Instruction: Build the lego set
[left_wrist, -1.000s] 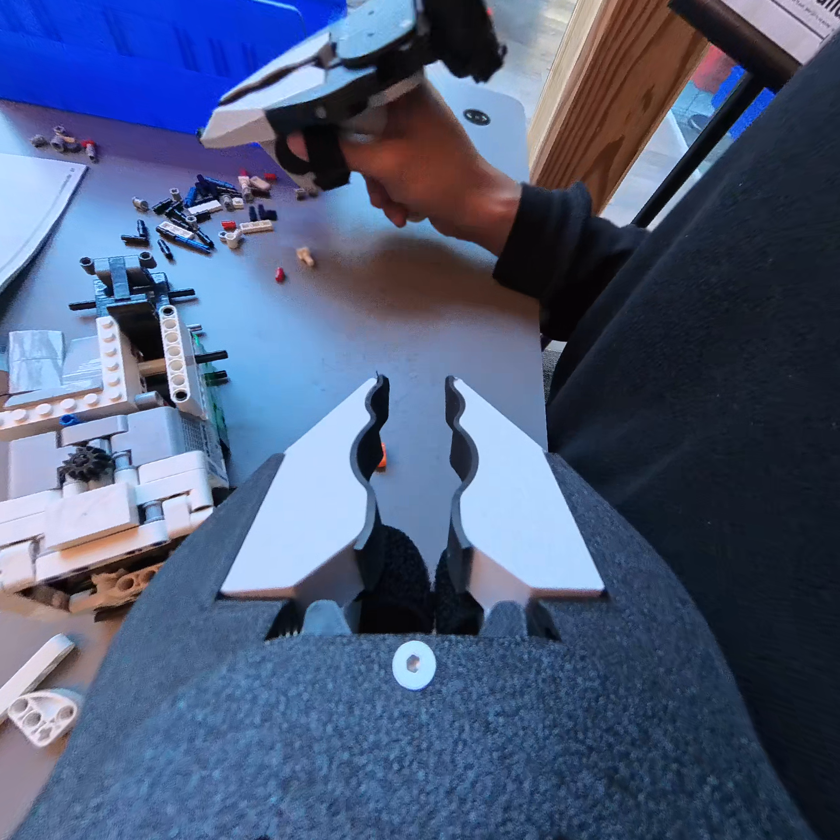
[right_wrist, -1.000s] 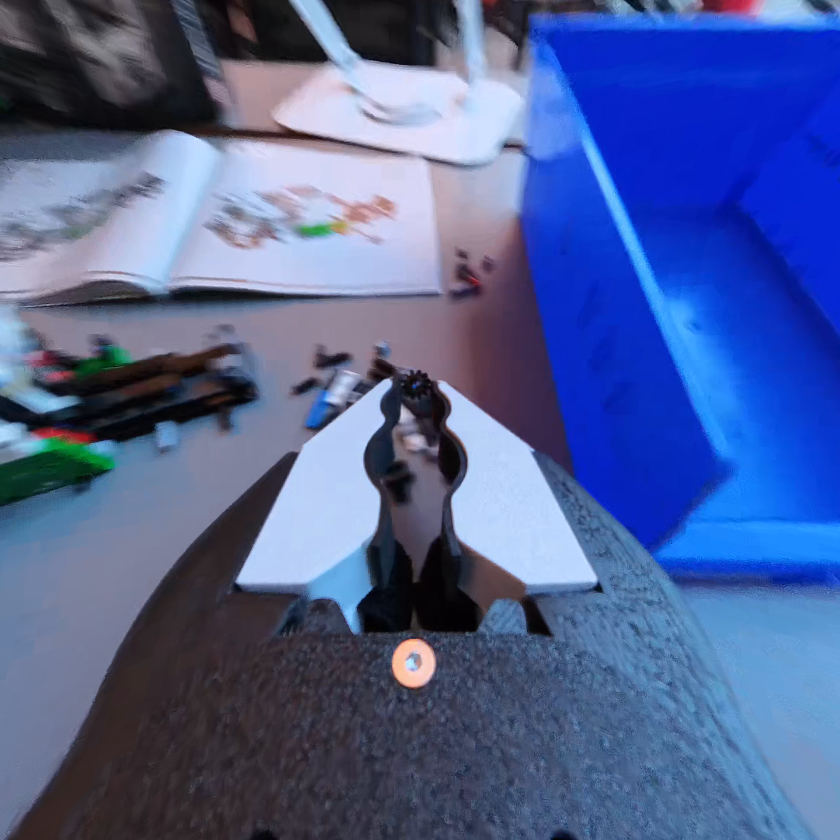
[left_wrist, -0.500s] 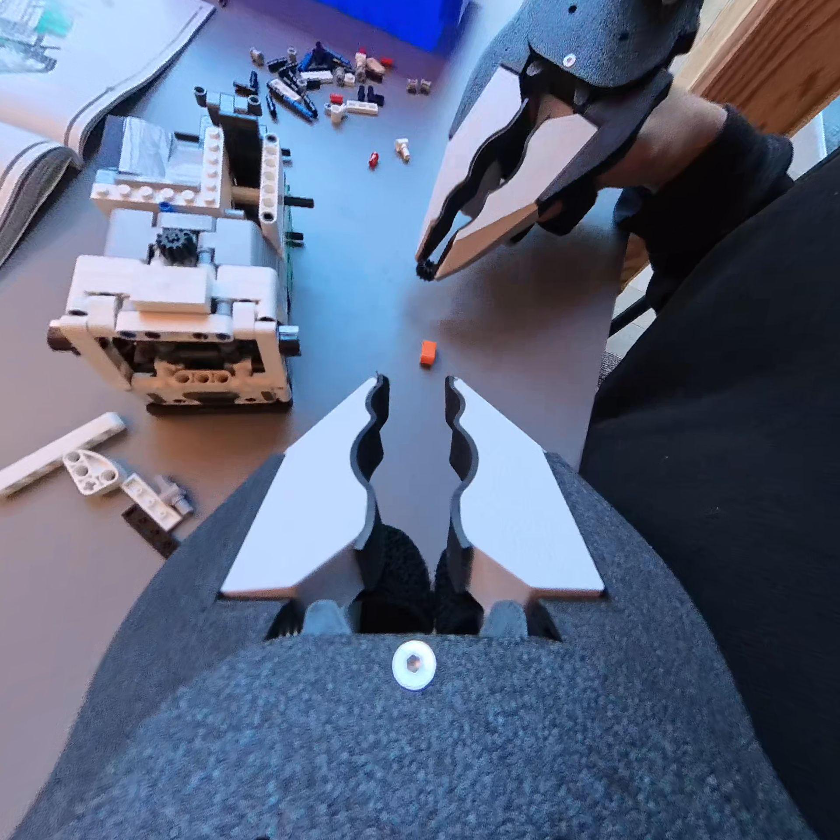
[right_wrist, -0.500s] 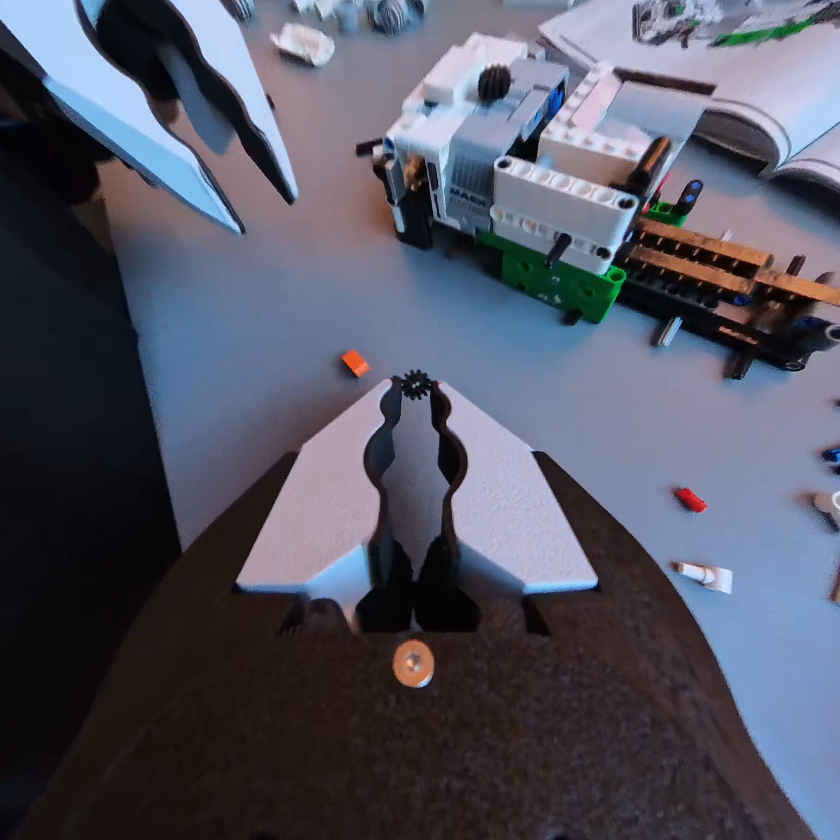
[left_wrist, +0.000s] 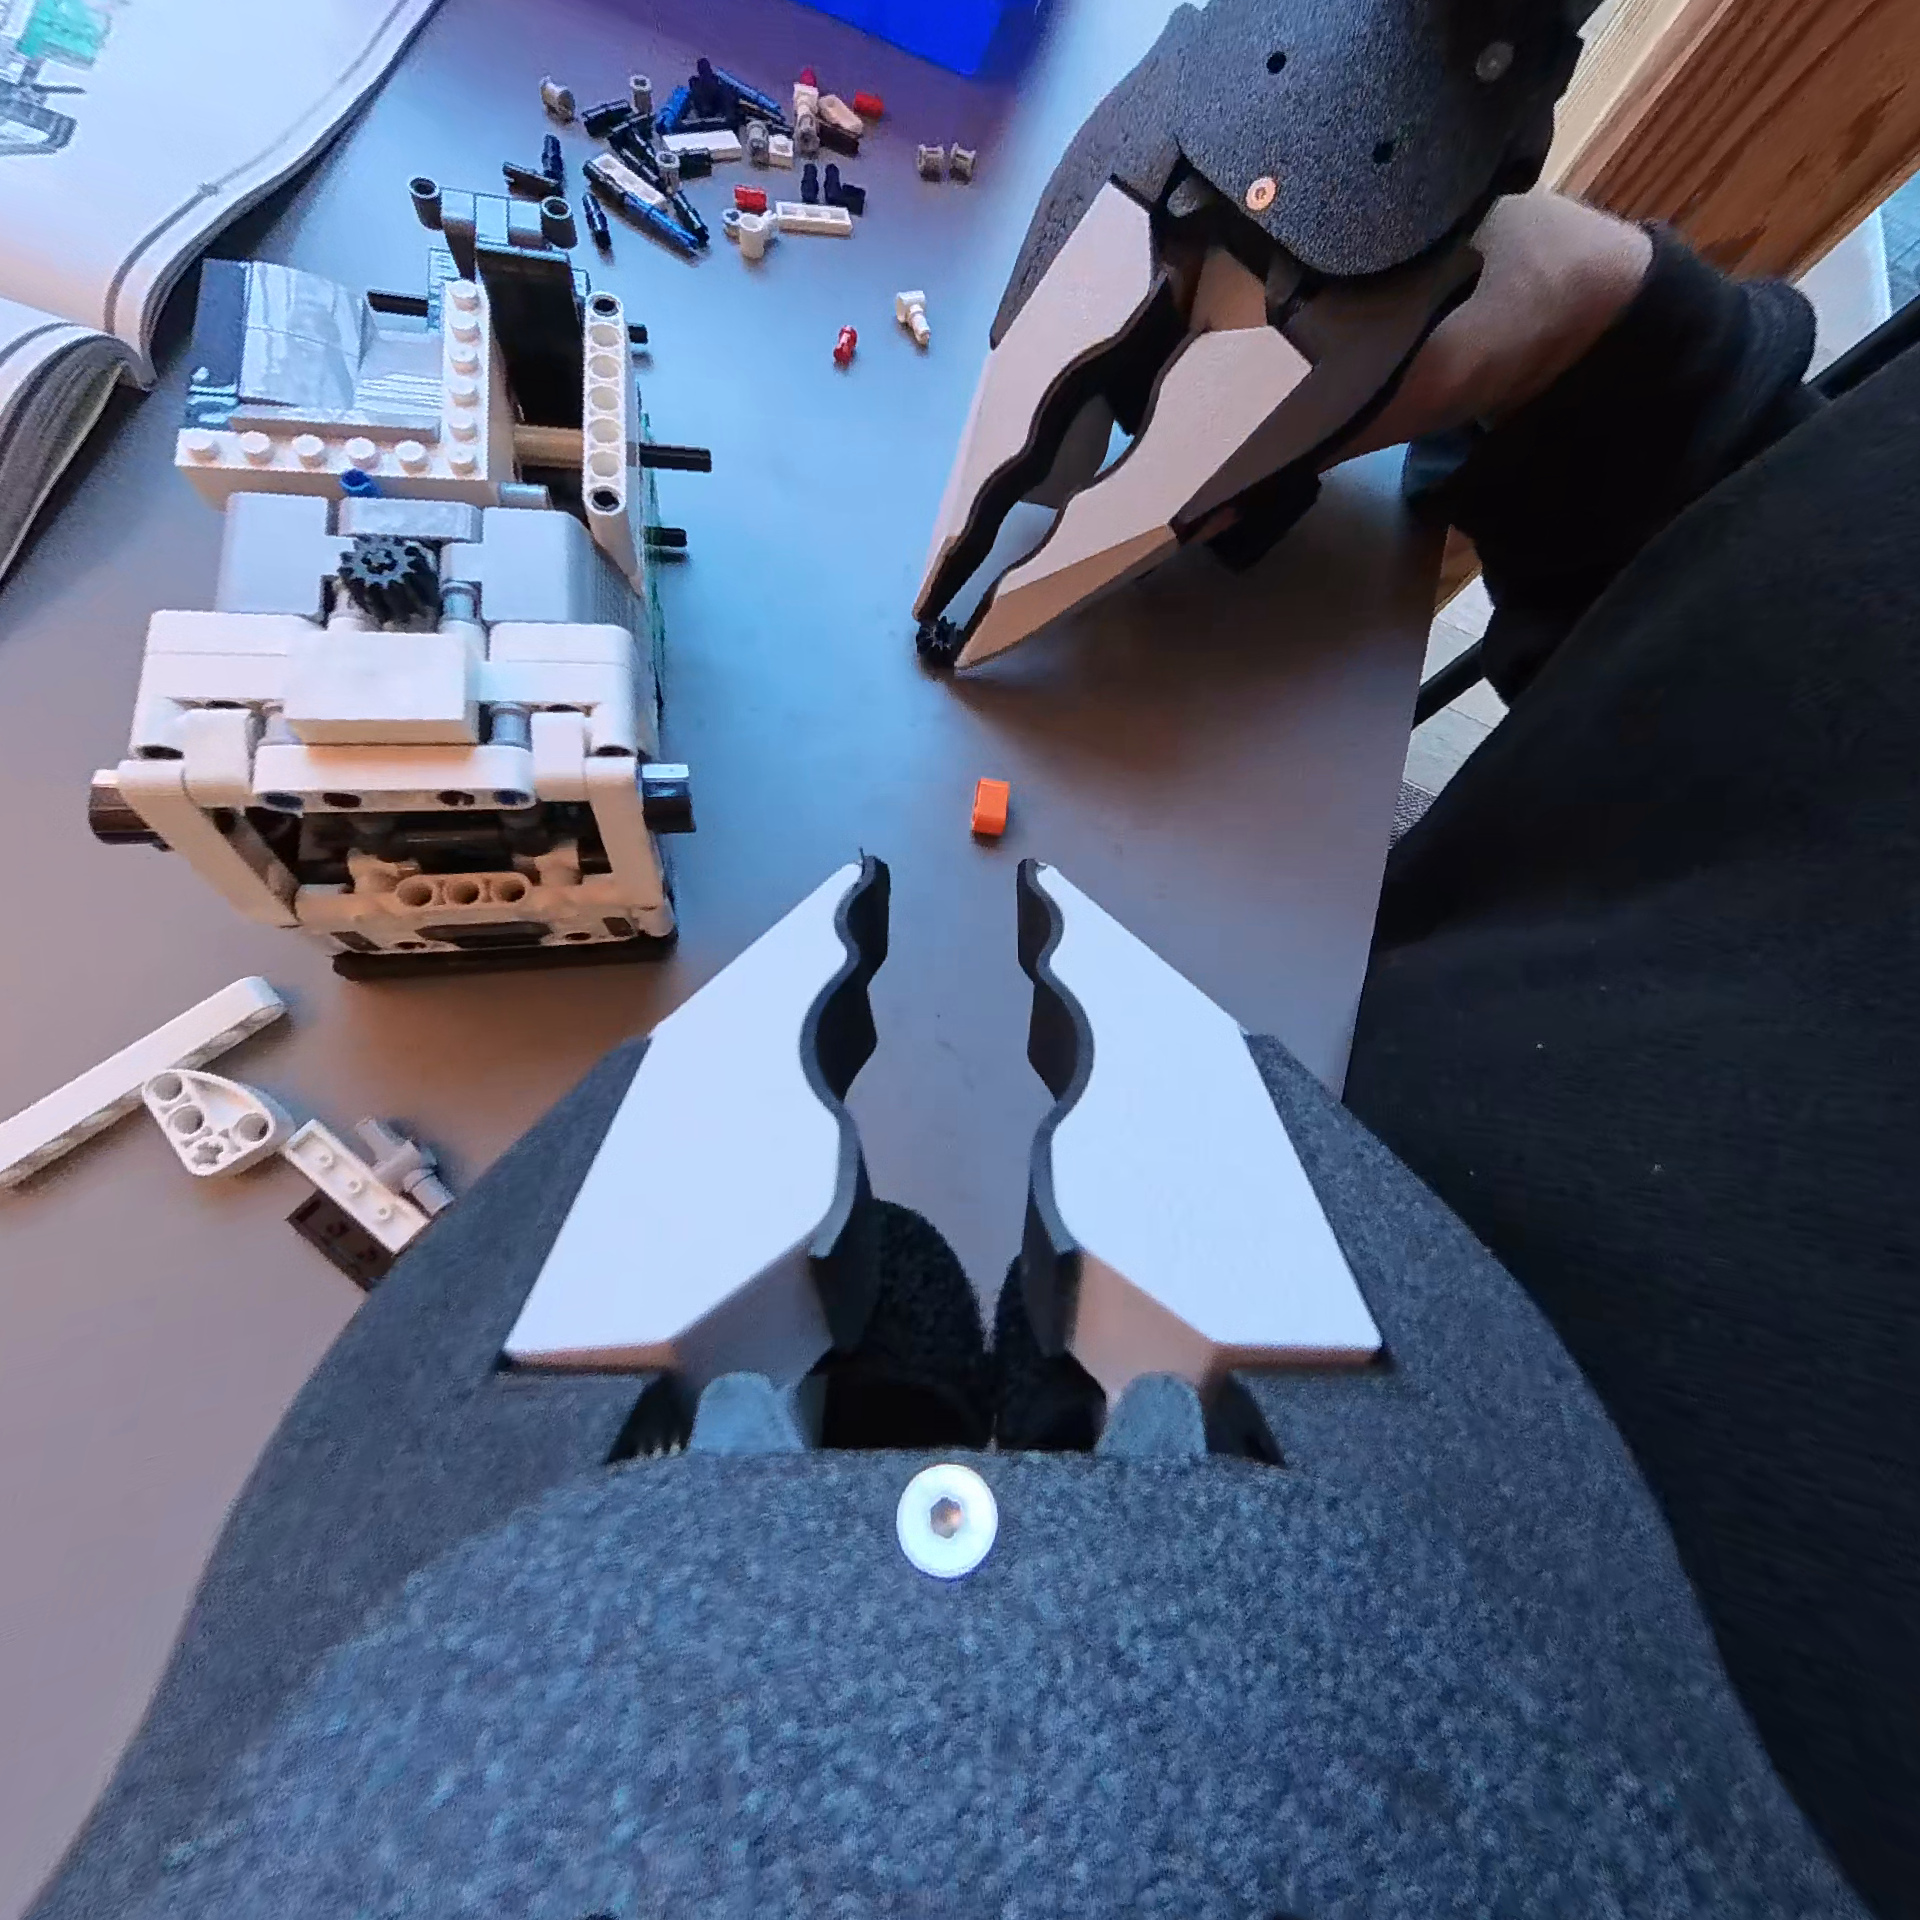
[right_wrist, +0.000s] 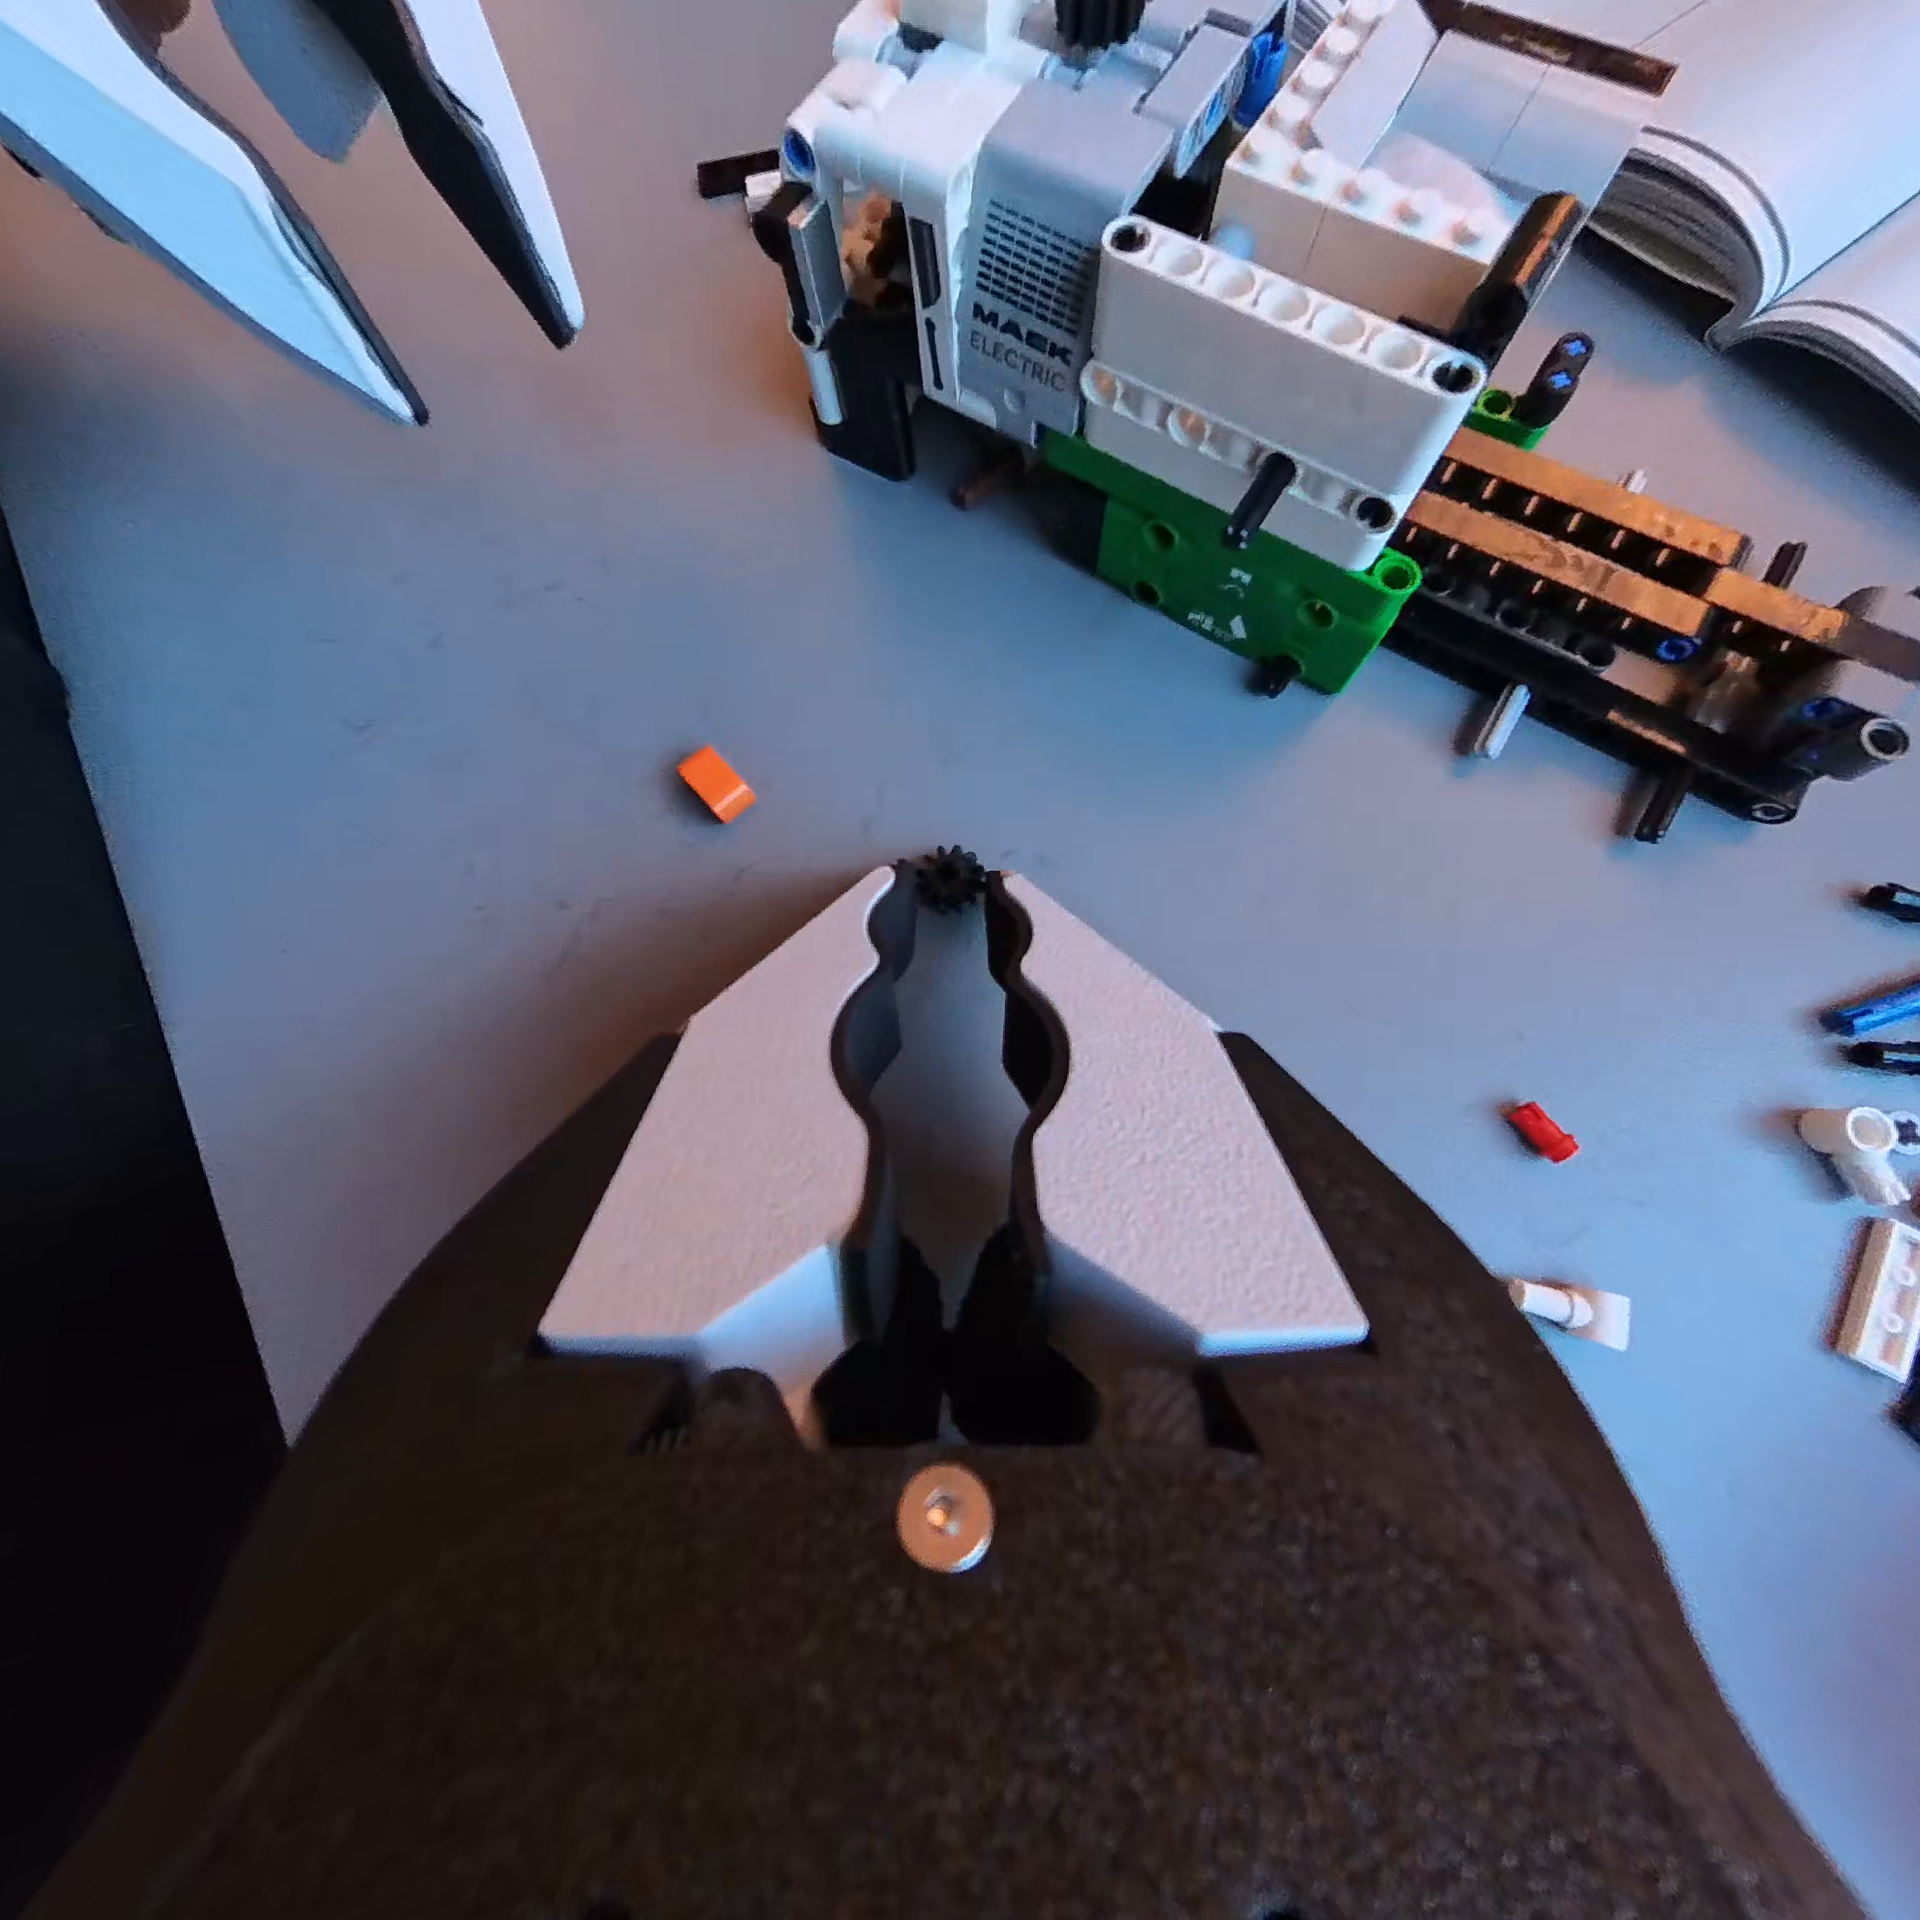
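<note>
- Pinching a small black gear at its very tips, the right gripper is clenched on that one part, with the gear teeth poking out past the fingertips.
- From the left wrist view the same gear sits low, at or just above the grey table; I cannot tell whether it touches.
- The left gripper is released and carries nothing, its fingers standing apart above bare table.
- Landmark: the half-built white truck cab, standing on a green beam and a long black chassis.
- The held gear is near the cab, on its open side towards the person, and not touching it.
- An orange tile lies loose on the table between the cab and the left gripper, just beside the gear.
- A larger black gear is already seated on top of the cab.
- Beyond the cab lie a scatter of loose pins and connectors and an open instruction booklet; loose white beams lie in front of it.
- Step in hand, as I judge it: carrying a fetched gear to the model, or setting it down close by for re-gripping.
- The next move likely calls for lining the gear's bore up with an axle on the cab, a fine fit.
- The free left gripper would probably need to steady the cab while the gear is pressed on.
- The tip-only grip looks slight; the gear could twist or slip under pushing force.
</note>
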